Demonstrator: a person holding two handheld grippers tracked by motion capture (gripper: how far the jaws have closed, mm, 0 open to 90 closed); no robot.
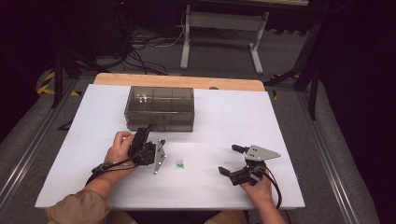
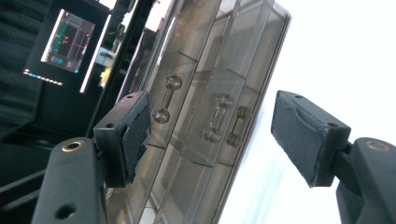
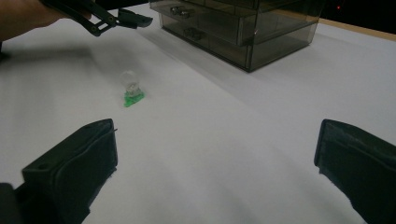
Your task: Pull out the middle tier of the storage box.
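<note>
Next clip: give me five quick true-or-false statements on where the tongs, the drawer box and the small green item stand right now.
1. The left tongs are at the front of the smoky drawer box. True.
2. The left tongs are clamped on a drawer handle. False: the pads stand apart, the handle between them unpressed.
3. The small green-based item lies inside a drawer. False: it sits on the white table.
4. The right tongs are open and hold nothing. True.
5. The box is tipped on its side. False: it stands upright.
</note>
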